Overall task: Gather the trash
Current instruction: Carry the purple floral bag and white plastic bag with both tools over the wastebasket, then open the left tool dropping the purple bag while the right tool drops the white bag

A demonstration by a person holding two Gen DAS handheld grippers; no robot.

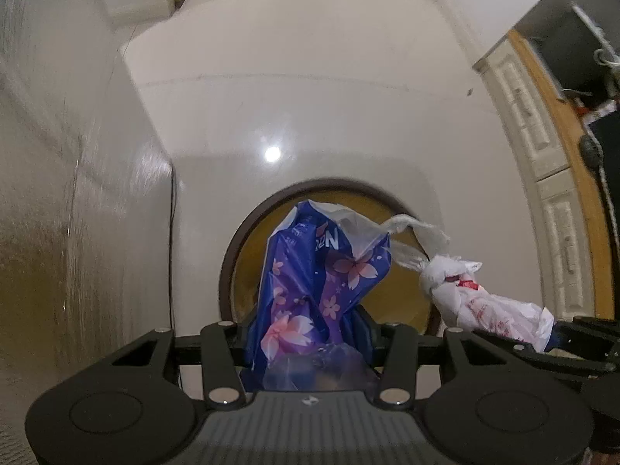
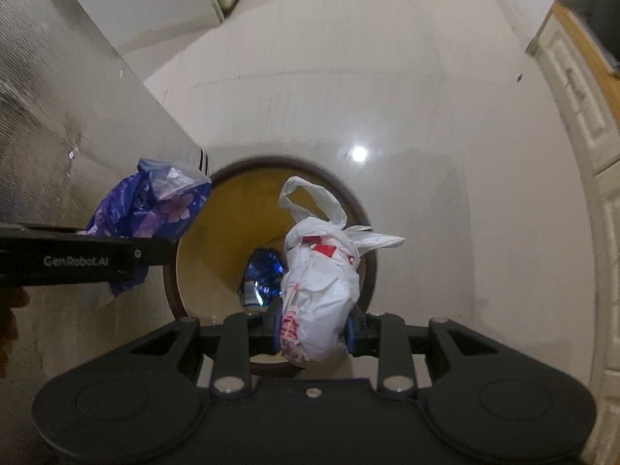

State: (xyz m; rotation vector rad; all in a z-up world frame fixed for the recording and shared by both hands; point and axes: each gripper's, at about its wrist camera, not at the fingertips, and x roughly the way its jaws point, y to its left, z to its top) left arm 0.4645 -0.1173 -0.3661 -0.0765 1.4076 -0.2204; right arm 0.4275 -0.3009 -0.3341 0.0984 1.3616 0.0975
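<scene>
Lying inside brown bin [image 2: 176, 271]: blue shiny wrapper [image 2: 263, 275]; nothing else visible.

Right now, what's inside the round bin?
In the round bin, a crumpled shiny blue wrapper lies at the bottom against the yellow inner wall. The white bag, clamped in the right hand-held gripper, covers the rest of the bottom, so anything under it can't be seen.

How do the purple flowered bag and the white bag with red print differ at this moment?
The purple flowered bag hangs loose with an open top; the white bag is knotted shut, its handles sticking up. The purple bag is in the left gripper, the white bag in the right gripper. Both are plastic, each clamped between pads above the round yellow-lined bin.
</scene>
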